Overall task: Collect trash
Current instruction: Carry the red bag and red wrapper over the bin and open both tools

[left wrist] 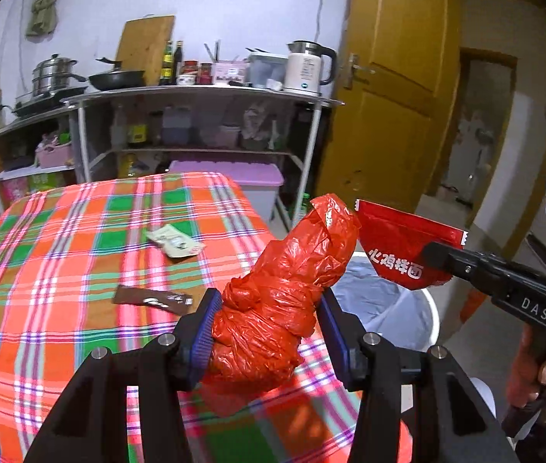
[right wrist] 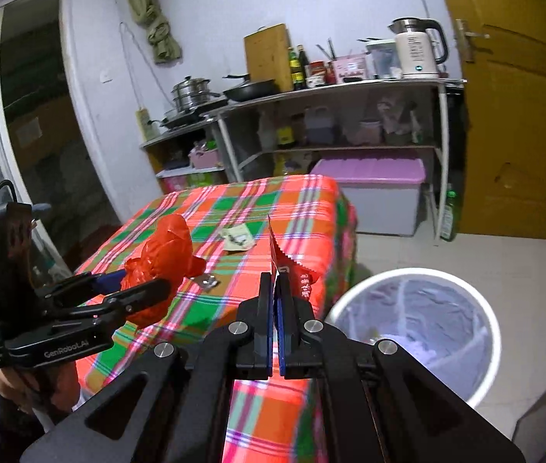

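My left gripper (left wrist: 269, 308) is shut on a crumpled red plastic bag (left wrist: 292, 270), held above the table's right edge. The same bag (right wrist: 164, 254) shows at the left of the right wrist view, in the left gripper (right wrist: 145, 281). My right gripper (right wrist: 276, 281) is shut on a red noodle sachet (right wrist: 292, 270), seen edge-on. In the left wrist view that sachet (left wrist: 396, 239) hangs over the white bin (left wrist: 408, 308), pinched by the right gripper (left wrist: 433, 256). A pale sachet (left wrist: 174, 241) and a brown wrapper (left wrist: 153, 299) lie on the plaid cloth.
The white bin (right wrist: 415, 328) with a grey liner stands on the floor right of the plaid table (right wrist: 234, 212). Behind are metal shelves (left wrist: 203, 96) with pots and a kettle, a purple-lidded box (right wrist: 373, 193), a green bottle (right wrist: 450, 208) and a yellow door (left wrist: 388, 96).
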Action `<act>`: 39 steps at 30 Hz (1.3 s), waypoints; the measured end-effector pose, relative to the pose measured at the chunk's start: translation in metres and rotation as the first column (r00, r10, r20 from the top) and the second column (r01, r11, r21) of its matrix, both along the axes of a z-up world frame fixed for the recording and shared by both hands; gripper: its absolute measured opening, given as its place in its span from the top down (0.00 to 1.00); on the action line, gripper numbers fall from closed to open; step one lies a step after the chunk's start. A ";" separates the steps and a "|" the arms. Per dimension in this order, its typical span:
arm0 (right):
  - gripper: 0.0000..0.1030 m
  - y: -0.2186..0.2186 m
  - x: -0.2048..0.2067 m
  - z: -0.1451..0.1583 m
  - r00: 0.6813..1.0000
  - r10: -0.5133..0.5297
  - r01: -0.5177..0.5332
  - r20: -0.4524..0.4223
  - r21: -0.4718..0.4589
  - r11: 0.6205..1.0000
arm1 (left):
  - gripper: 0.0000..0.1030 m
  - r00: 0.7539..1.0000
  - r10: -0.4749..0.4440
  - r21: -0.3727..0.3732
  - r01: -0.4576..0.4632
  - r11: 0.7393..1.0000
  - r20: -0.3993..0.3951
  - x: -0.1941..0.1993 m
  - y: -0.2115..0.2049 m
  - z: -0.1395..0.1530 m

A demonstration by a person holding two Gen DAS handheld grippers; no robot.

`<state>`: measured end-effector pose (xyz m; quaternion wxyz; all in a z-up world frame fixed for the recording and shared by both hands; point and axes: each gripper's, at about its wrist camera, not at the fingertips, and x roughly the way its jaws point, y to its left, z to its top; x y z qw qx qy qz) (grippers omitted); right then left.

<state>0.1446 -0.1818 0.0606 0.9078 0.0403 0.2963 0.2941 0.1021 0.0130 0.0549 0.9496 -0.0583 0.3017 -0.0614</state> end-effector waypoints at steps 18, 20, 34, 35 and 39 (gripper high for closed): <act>0.99 -0.074 0.004 -0.014 0.989 -0.146 0.147 -0.038 0.019 0.989 | 0.51 0.989 -0.146 0.003 0.146 0.989 -0.031 0.034 -0.072 -0.010; 0.99 -0.078 0.006 -0.018 0.987 -0.154 0.155 -0.049 0.021 0.988 | 0.51 0.987 -0.157 0.001 0.157 0.988 -0.040 0.039 -0.078 -0.013; 0.99 -0.100 0.025 -0.044 0.974 -0.195 0.199 -0.113 0.023 0.980 | 0.51 0.972 -0.216 0.002 0.217 0.976 -0.094 0.068 -0.110 -0.039; 0.99 -0.101 0.025 -0.046 0.973 -0.198 0.201 -0.118 0.022 0.979 | 0.51 0.971 -0.217 0.003 0.218 0.976 -0.100 0.070 -0.111 -0.042; 0.99 -0.105 0.030 -0.055 0.968 -0.209 0.213 -0.140 0.013 0.977 | 0.51 0.966 -0.224 -0.006 0.225 0.974 -0.128 0.080 -0.114 -0.053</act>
